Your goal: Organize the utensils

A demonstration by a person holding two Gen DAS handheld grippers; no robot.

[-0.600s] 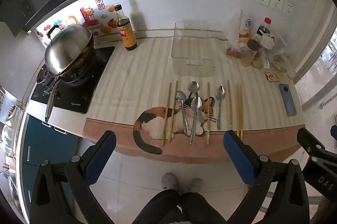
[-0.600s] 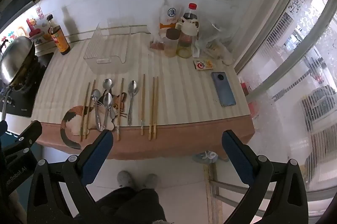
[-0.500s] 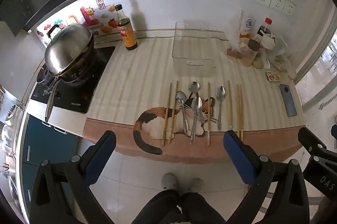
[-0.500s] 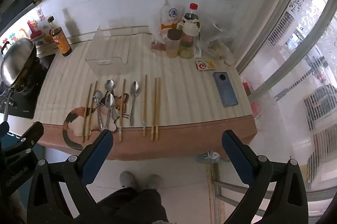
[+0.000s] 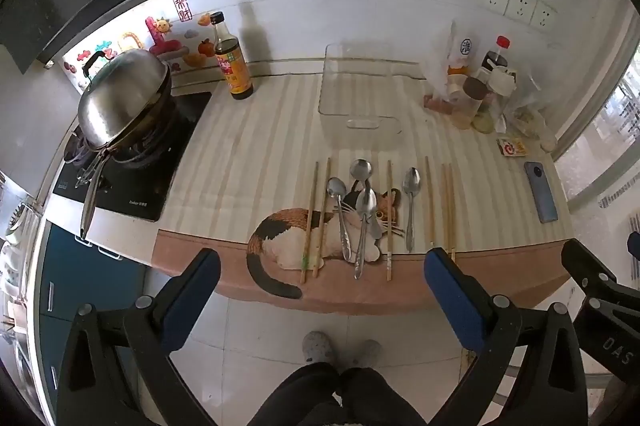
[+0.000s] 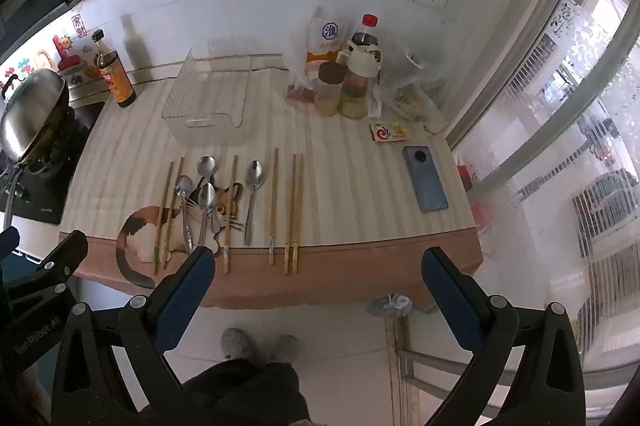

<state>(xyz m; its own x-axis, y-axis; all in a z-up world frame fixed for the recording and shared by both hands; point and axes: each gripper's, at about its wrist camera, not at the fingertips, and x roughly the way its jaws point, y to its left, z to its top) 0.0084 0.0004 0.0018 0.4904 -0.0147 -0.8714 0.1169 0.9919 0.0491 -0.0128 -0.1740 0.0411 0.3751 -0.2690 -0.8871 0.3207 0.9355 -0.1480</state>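
Several metal spoons (image 5: 362, 210) (image 6: 206, 202) and several wooden chopsticks (image 5: 447, 210) (image 6: 294, 210) lie in a row near the front edge of the counter, partly on a cat-print mat (image 5: 288, 238) (image 6: 138, 238). Behind them stands a clear plastic bin (image 5: 360, 98) (image 6: 208, 94), nothing in it. My left gripper (image 5: 320, 286) hangs open over the floor in front of the counter, nothing between its blue pads. My right gripper (image 6: 316, 282) is open too, before the counter's front edge, holding nothing. Each gripper shows at the edge of the other's view.
A steel wok (image 5: 122, 98) sits on a stove at the left, a sauce bottle (image 5: 232, 62) beside it. Jars, bottles and bags (image 6: 348, 74) crowd the back right, with a small card (image 6: 390, 132) and a phone (image 6: 426, 178) in front. The person's slippered feet (image 5: 340, 348) are on the floor below.
Both wrist views have shifted slightly nearer the counter; the utensils and bin lie where they were. Both grippers stay wide open.
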